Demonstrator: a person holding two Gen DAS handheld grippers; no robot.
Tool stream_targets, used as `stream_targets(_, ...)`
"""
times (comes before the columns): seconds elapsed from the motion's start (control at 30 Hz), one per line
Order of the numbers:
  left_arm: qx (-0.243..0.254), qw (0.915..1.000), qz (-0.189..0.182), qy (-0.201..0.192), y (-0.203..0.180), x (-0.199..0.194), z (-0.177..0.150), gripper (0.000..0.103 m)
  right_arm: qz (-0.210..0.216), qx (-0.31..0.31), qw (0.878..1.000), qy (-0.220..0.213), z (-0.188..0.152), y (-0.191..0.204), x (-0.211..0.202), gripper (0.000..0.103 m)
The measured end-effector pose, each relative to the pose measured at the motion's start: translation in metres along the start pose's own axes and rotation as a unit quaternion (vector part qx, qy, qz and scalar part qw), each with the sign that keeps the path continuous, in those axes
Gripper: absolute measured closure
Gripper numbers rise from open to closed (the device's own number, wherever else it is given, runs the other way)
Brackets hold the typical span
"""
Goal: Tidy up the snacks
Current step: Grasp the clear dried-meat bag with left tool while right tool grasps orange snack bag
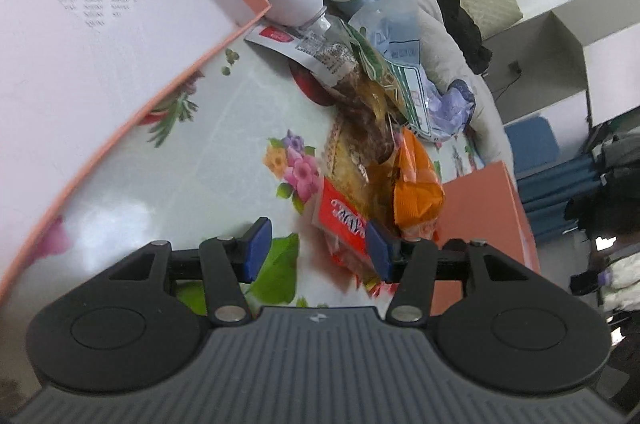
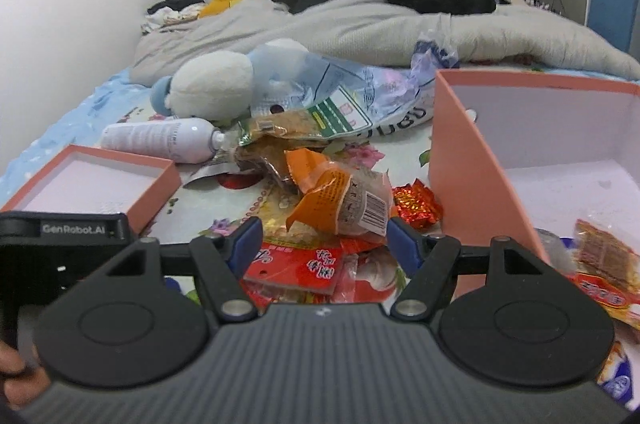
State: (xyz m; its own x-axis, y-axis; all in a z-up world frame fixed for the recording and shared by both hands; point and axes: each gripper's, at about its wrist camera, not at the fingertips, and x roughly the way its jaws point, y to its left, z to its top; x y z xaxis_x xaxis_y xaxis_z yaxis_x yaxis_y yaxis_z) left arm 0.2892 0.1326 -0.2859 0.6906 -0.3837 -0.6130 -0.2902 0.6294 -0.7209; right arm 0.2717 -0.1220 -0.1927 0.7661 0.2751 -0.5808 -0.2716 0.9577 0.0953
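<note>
A heap of snack packets lies on the flowered bed cover. My left gripper [image 1: 318, 250] hangs open over the cover, its right pad at the edge of a red packet [image 1: 342, 220]; nothing is pressed between the pads. An orange packet [image 1: 416, 192] and a brown packet [image 1: 360, 128] lie beyond it. My right gripper [image 2: 325, 242] is open too, low over red packets [image 2: 296, 260], with the orange packet [image 2: 324, 200] just ahead of its fingertips. A shiny red sweet [image 2: 416, 204] lies beside the tall pink box [image 2: 460, 160], which holds several snacks [image 2: 604, 260].
A shallow pink lid [image 2: 92, 180] lies at the left, with the left gripper's black body [image 2: 60, 244] in front of it. A white bottle [image 2: 160, 140], a plush toy [image 2: 216, 88] and crumpled plastic bags [image 2: 360, 96] lie behind the heap. Grey bedding [image 2: 360, 24] fills the far bed.
</note>
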Motion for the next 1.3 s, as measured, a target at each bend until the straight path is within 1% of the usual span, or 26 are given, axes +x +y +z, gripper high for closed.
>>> stream_targets(0.1,-0.011,0.9998,-0.016,0.005,0.001,0.011,0.004,0.050,-0.008,0.008,1.000,0.004,0.005,-0.001,0.013,0.032)
stream_targets(0.23,-0.008,0.9998,-0.019,0.008,-0.004,0.023,0.007,0.058,-0.016,0.013,1.000,0.012,0.011,0.000,0.030,0.032)
stream_targets(0.3,-0.004,0.9998,-0.015,0.009,-0.006,0.027,0.005,0.065,-0.029,0.004,0.999,0.015,0.013,0.001,0.037,0.032)
stream_targets(0.37,0.002,0.9999,-0.006,0.011,-0.010,0.033,0.003,0.080,-0.042,-0.007,0.999,0.023,0.013,0.001,0.046,0.032)
stream_targets(0.43,0.000,0.9999,-0.007,0.010,-0.010,0.037,0.002,0.084,-0.046,-0.006,0.998,0.032,0.013,-0.001,0.054,0.033)
stream_targets(0.5,0.001,1.0000,-0.008,0.004,-0.009,0.037,0.001,0.087,-0.043,-0.009,0.998,0.040,0.013,-0.001,0.059,0.033)
stream_targets(0.53,0.008,0.9999,-0.010,0.001,-0.010,0.037,0.000,0.088,-0.042,-0.013,0.998,0.050,0.012,-0.001,0.061,0.038)
stream_targets(0.57,0.015,0.9998,-0.011,-0.002,-0.011,0.035,-0.001,0.089,-0.041,-0.015,0.998,0.056,0.012,0.000,0.062,0.046)
stream_targets(0.63,0.027,0.9995,-0.014,-0.005,-0.015,0.032,-0.002,0.090,-0.041,-0.028,0.997,0.055,0.011,0.005,0.060,0.053)
stream_targets(0.73,0.032,0.9993,-0.018,-0.010,-0.019,0.026,-0.002,0.092,-0.043,-0.039,0.997,0.051,0.012,0.009,0.053,0.057)
stream_targets(0.8,0.037,0.9991,-0.018,-0.013,-0.022,0.020,-0.003,0.093,-0.043,-0.044,0.997,0.048,0.011,0.011,0.046,0.064)
stream_targets(0.83,0.041,0.9989,-0.017,-0.015,-0.024,0.016,-0.004,0.093,-0.039,-0.045,0.997,0.050,0.011,0.011,0.043,0.099)
stream_targets(0.87,0.045,0.9987,-0.016,-0.017,-0.025,0.012,-0.005,0.093,-0.045,-0.044,0.997,0.049,0.011,0.011,0.039,0.096)
stream_targets(1.03,0.058,0.9981,-0.008,-0.022,-0.028,-0.012,-0.016,0.094,-0.033,-0.047,0.997,0.045,0.006,0.012,0.018,0.097)
stream_targets(1.3,0.057,0.9980,0.012,-0.025,-0.020,-0.055,-0.038,0.094,-0.018,-0.050,0.998,0.039,-0.010,0.015,-0.031,0.098)
